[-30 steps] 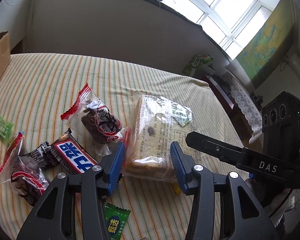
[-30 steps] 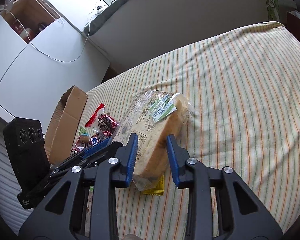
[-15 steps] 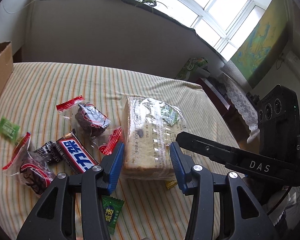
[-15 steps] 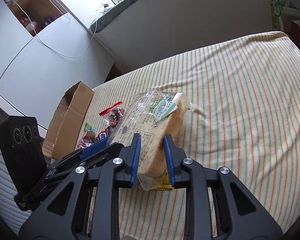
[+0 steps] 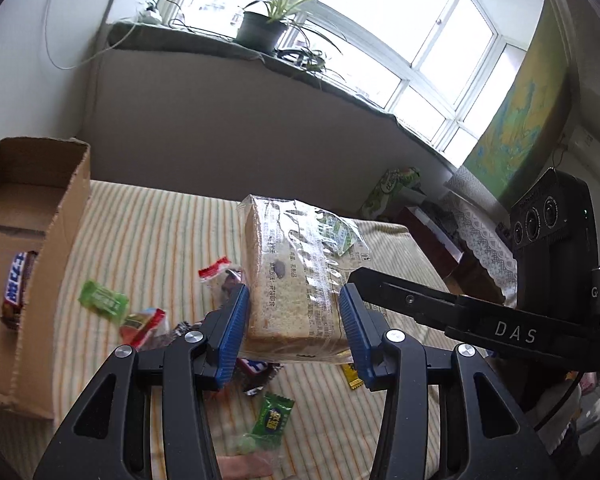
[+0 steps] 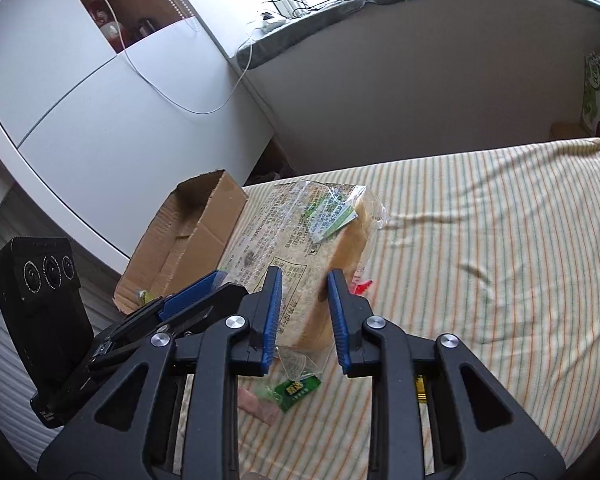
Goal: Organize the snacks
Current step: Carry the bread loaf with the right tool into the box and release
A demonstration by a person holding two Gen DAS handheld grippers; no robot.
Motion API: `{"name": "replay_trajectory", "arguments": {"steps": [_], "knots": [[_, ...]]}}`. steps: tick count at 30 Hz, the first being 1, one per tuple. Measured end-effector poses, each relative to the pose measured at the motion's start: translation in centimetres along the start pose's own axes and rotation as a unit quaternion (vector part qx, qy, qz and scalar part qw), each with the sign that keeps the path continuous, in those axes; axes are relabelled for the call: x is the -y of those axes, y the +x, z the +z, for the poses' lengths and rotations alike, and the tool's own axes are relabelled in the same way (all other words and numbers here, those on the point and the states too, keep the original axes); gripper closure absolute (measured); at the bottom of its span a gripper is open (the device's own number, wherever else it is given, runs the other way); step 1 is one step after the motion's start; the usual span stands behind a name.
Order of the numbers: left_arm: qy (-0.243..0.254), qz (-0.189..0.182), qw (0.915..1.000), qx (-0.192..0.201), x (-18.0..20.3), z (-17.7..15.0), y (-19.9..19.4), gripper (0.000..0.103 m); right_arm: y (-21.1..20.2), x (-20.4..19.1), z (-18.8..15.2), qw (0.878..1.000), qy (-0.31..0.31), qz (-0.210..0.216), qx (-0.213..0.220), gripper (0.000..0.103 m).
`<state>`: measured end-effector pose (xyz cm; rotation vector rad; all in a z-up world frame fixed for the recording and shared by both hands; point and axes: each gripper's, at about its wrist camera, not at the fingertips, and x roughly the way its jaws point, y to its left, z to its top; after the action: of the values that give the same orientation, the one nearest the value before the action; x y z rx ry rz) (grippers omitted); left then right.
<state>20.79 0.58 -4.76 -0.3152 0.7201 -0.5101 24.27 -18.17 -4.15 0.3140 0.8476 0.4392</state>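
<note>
Left claw (image 5: 292,326) is pinching the near end of the bagged bread loaf (image 5: 296,276) at lower centre of its frame, while right claw (image 6: 302,310), its jaws having just been closing on the loaf's near corner, is gripping it too. The loaf, lying flat on the striped bed (image 6: 480,248) a second ago, is now hanging clear of it among scattered sweets, which suggests the carry to the cardboard box (image 5: 32,208) at left is beginning. Its long axis is pointing away from both claws toward the window, far end tilting slightly upward.
</note>
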Motion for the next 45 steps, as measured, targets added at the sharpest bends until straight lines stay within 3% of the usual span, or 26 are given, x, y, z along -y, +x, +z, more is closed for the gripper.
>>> {"name": "replay_trajectory", "arguments": {"steps": [13,25,45], "knots": [[-0.055,0.041,0.9948,0.075,-6.4,1.5,-6.0,0.058,4.7,-9.8,2.0,0.996,-0.079,0.032,-0.019,0.078],[-0.109,0.081,0.9849,0.107,-12.2,1.0,-9.6,0.058,9.6,-17.3,2.1,0.989,-0.134,0.053,-0.044,0.078],[-0.152,0.136,0.9734,0.104,-17.5,0.5,-10.8,0.059,16.1,-21.7,0.7,0.980,-0.162,0.065,-0.097,0.078]]}}
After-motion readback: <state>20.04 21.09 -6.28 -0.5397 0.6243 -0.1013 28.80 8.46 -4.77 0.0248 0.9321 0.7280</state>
